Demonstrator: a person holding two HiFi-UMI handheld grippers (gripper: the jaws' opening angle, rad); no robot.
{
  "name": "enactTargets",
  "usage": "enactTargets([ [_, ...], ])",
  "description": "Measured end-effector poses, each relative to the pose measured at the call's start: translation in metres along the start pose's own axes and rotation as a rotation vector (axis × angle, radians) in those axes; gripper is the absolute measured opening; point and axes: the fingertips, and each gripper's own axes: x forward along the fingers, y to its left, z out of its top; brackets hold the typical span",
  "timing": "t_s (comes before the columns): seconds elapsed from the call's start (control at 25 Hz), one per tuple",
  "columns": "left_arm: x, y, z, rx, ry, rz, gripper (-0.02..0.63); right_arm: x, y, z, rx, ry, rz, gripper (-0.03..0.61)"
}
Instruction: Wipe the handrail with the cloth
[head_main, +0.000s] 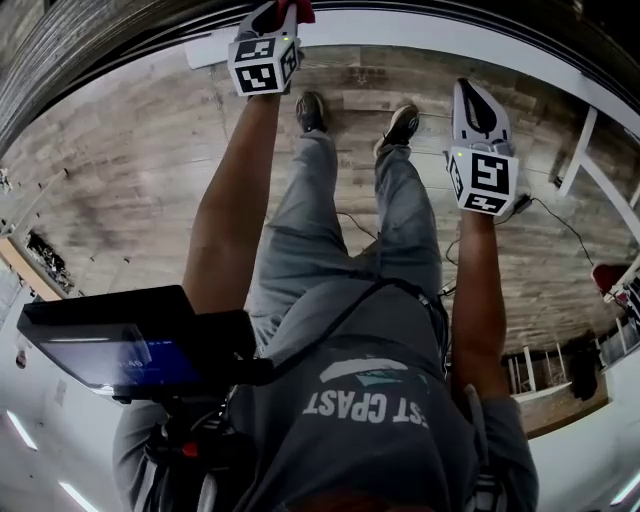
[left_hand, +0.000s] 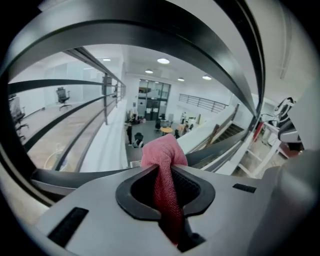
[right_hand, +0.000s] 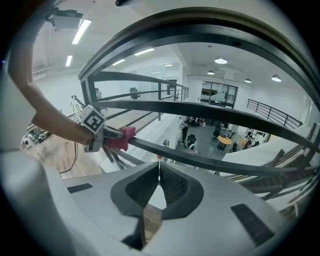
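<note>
While your left claw grips the red cloth at the handrail, your right claw sits clenched, empty; shirt lettering only partly legible: "…ST".

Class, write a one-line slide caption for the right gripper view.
Right claw shut and empty in front; beyond it, the left claw holds a red cloth against the dark handrail.

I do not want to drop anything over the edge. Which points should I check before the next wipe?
1. Cloth gripped by left tool: ok, jaws shut on it.
2. Cloth showing past the tips: ok, a bunch sticks out.
3. Cloth against handrail: ok, as the right gripper view shows it.
4. Right tool empty: ok, shut on nothing.
5. Right tool off the handrail: ok.
</note>
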Motion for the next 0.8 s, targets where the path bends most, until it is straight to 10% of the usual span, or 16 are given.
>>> enactTargets([
  [0.24, 0.043, -0.135, -0.025, 0.116, 0.153, -0.202, 0.054, -0.013, -0.02, 0.001, -0.009, -0.018, 0.0, 0.006],
  [0.4, 0.02, -0.124, -0.018, 0.161, 0.087, -0.135, 0.054, -0.028, -0.053, -0.008, -0.003, -0.04, -0.01, 0.006],
  [0.6, 0.026, -0.051, 0.011, 0.025, 0.049, -0.002, 0.054, -0.02, -0.059, -0.024, 0.025, -0.016, 0.01, 0.006],
  [0.8, 0.077, -0.083, 0.035, -0.018, 0.071, -0.044, 0.054, -0.01, -0.092, -0.02, 0.031, 0.005, 0.006, 0.006],
])
